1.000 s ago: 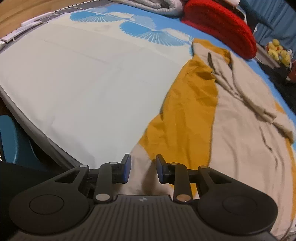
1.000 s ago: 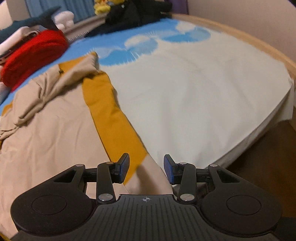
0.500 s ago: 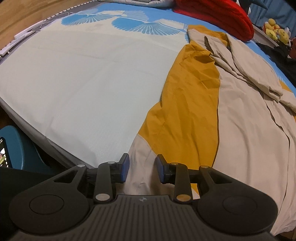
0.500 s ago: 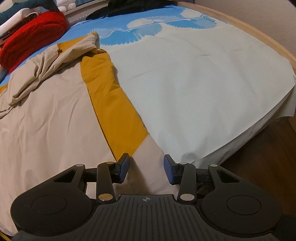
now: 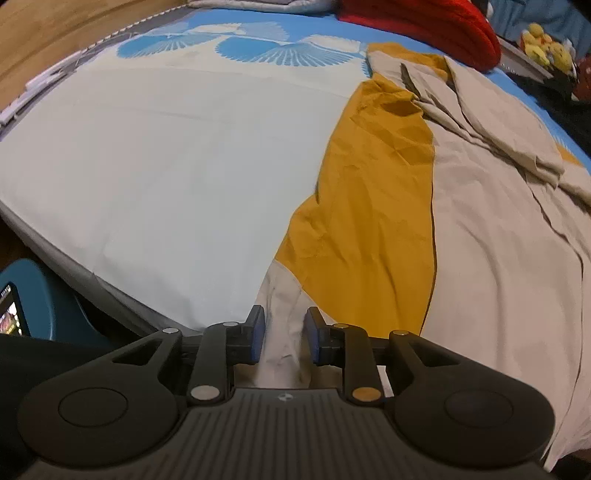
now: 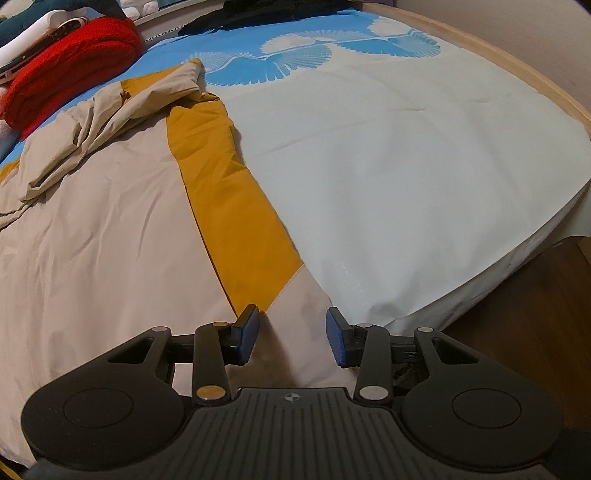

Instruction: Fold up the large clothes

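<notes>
A large beige garment with mustard-yellow panels (image 5: 498,258) lies spread on the bed, its sleeves gathered at the far end. In the left wrist view my left gripper (image 5: 284,339) sits at the garment's near beige corner (image 5: 280,295). Its jaws are closing, and a raised fold of that cloth stands between the blue pads (image 5: 256,332). In the right wrist view the same garment (image 6: 92,240) fills the left side. My right gripper (image 6: 291,336) stands open over the other near beige corner (image 6: 299,306), with cloth lying under the gap.
The pale sheet with blue fan prints (image 5: 166,166) (image 6: 406,166) covers the bed. A red blanket (image 5: 424,26) (image 6: 74,55) and yellow plush toys (image 5: 546,40) lie at the far end. A teal seat (image 5: 55,295) stands by the bed edge; wooden floor (image 6: 535,314) shows beyond it.
Both grippers have come down and closer to the garment's near corners. The left jaws have narrowed and cloth now bunches up between them. The right jaws keep the same width.
</notes>
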The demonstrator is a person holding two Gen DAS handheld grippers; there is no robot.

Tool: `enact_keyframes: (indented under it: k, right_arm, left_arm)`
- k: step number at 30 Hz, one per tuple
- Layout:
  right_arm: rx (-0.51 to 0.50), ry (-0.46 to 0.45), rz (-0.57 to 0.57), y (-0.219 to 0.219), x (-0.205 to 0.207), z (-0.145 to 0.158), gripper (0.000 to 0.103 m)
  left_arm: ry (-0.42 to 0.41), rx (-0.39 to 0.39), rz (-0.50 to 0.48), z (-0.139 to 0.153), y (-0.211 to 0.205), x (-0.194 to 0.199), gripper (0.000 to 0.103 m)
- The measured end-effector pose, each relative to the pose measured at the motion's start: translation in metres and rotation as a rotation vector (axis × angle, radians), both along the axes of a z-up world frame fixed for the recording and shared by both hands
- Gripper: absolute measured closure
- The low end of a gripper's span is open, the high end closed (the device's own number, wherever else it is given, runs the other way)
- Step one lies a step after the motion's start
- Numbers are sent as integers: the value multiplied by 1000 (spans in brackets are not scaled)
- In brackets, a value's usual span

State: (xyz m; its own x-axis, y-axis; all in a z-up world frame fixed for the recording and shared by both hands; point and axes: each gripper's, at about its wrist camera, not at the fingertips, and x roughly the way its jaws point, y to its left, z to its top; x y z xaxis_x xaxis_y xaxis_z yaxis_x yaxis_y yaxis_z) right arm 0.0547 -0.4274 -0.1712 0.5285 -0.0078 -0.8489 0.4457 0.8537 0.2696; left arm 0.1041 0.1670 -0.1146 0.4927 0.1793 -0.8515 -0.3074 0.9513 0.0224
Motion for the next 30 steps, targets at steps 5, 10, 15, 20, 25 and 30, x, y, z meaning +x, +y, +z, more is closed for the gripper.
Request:
enact_keyframes:
  k: [5,10,15,20,25,30]
  right_arm:
    - [-15,-7,18,3,0,1,88]
    - [-25,-108,-4,-2,-9,25,103]
    - [-37,-166,-23,-9,-14,37,103]
    - [5,-53,-57,-12,-5,12,80]
    - [-16,-21,-37,-4,2,5,60]
    - [-7,5,-29,-5,6,-3,58]
  left_arm:
    - [-14,28,-15,2,-3,-1,100]
    - [-118,-18,16,22,3,-7,101]
    - [-25,-76,60,4,9,-3,96]
    - [-15,-68,46,3,6,-3,85]
    - [-9,-53,36,1,4,-2,84]
    - [-5,-37,27,-1,2,0,83]
